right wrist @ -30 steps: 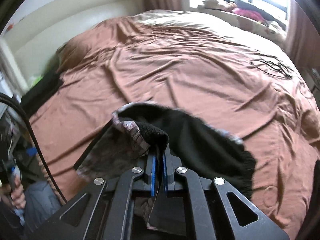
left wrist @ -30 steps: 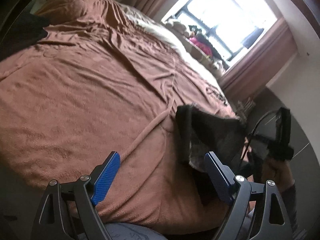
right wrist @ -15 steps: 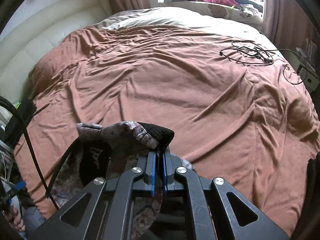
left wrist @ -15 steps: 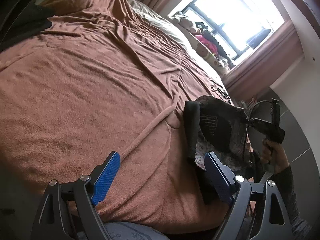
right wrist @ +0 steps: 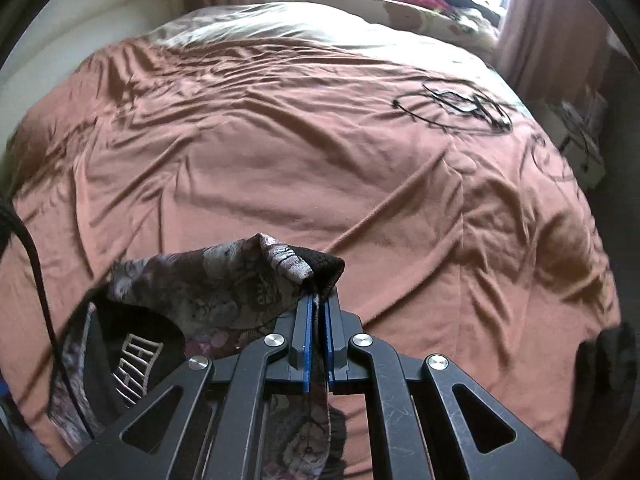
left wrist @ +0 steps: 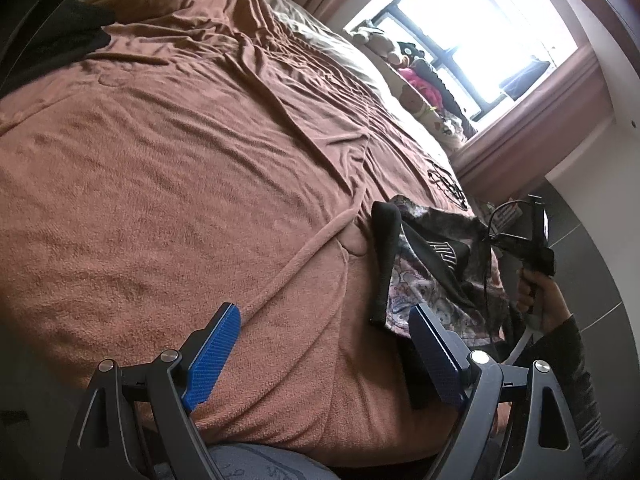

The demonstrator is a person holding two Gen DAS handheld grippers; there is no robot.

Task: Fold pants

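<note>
Dark cloth (left wrist: 60,36): lies at the far left edge of the bed, well apart from the work; not part of this step as far as I can judge.
Bedspread (left wrist: 180,168): brown and rumpled, spread wide, with a large bare stretch in the middle; likely the surface the fold will be laid out on.
Left gripper (left wrist: 324,348): jaws spread wide with nothing between them, hanging low over the near edge of the bed; probably waiting to take a second hold.
Pants (left wrist: 432,276): patterned cloth with a dark waistband, bunched and hanging at the near right edge of the bed, not yet spread flat.
Right gripper (right wrist: 316,320): jaws clenched on a pinch of the waistband, the cloth pressed between the blue pads; held there so the pants hang from their top edge and can be drawn onto the bed.
Hand (left wrist: 540,292): grips the right gripper's handle beside the bed.
Cable (right wrist: 456,106): coiled on the far right of the bedspread, clear of the pants.
</note>
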